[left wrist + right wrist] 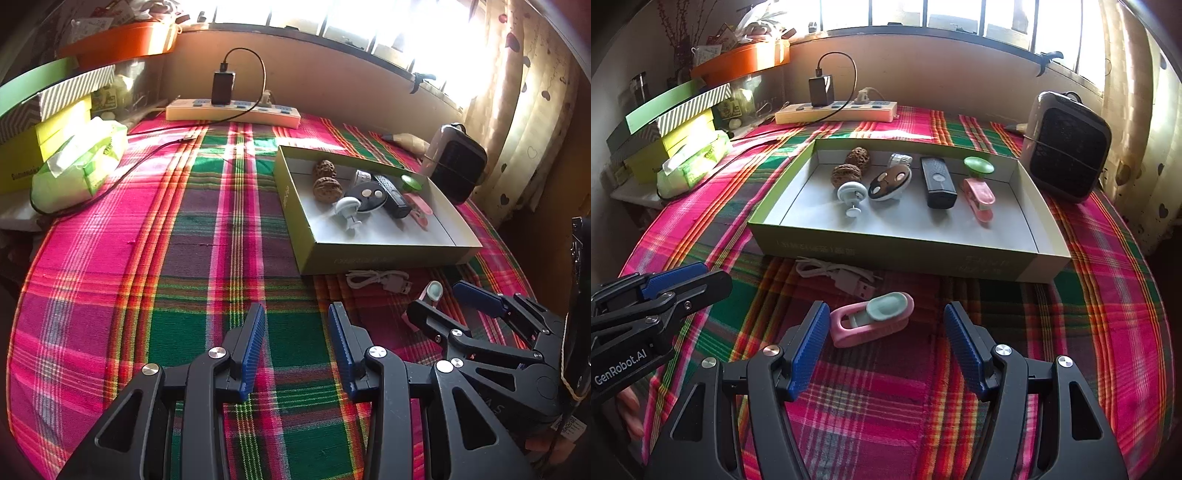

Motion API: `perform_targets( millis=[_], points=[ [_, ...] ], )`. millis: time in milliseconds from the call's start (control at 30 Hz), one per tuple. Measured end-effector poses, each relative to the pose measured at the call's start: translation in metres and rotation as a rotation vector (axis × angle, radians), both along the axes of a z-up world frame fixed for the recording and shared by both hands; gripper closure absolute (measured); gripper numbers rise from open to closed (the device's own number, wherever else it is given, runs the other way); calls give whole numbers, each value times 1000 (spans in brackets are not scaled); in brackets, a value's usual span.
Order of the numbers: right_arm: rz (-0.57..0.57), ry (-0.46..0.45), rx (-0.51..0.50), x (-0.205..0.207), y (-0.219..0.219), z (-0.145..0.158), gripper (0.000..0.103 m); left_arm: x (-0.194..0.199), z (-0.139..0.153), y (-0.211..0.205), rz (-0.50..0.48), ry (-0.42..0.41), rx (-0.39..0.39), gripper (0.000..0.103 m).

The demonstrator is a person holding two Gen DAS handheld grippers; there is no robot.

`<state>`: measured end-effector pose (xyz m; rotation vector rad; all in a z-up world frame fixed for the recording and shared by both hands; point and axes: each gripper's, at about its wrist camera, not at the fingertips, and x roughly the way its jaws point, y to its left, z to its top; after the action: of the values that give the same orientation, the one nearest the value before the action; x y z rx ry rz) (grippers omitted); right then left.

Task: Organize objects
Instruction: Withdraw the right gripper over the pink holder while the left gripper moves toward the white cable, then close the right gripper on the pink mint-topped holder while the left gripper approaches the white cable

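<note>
Plaid tablecloth (886,406), sunlit window behind. Right gripper (882,347) released, empty; pink case (871,321) centre frame, between fingers, nearer left one. Risk: lopsided closure nudges case aside. Left gripper (295,347) released. Box (905,251) upper centre.

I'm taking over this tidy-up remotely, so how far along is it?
Mostly done: the box already holds two walnuts, a black remote, a pink clip and other small items. In hand: nothing; the right gripper is open around the pink-and-mint gadget, the left gripper is open and empty. Left on the cloth: that gadget and the white USB cable.
</note>
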<state>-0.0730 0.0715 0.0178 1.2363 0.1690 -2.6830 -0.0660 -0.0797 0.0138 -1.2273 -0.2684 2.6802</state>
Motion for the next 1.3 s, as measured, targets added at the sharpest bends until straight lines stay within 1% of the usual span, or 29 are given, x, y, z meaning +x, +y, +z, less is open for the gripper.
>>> perform_targets(
  millis=[233,500,600,667,900,1100,1300],
  points=[
    [-39,-14,13,7,15,-4,38,-1,0,5,-24,-2,3,69],
    [-85,-27,-10,9,33,-7,38,-4,-1,14,-60,-15,2,69],
    [-63,-28,-66,9,34,-5,38,-6,-2,19,-77,-21,-2,69],
    [-46,-23,-78,7,31,-5,38,-7,-2,22,-86,-21,-7,69],
    [-39,-40,-80,-7,26,-7,38,-11,0,26,-101,-20,-18,69],
    [-41,-57,-95,-14,34,-10,38,-21,1,34,-138,-16,-40,69],
    [-32,-57,-82,-15,39,-10,38,-26,0,46,-179,-17,-62,69]
  ],
)
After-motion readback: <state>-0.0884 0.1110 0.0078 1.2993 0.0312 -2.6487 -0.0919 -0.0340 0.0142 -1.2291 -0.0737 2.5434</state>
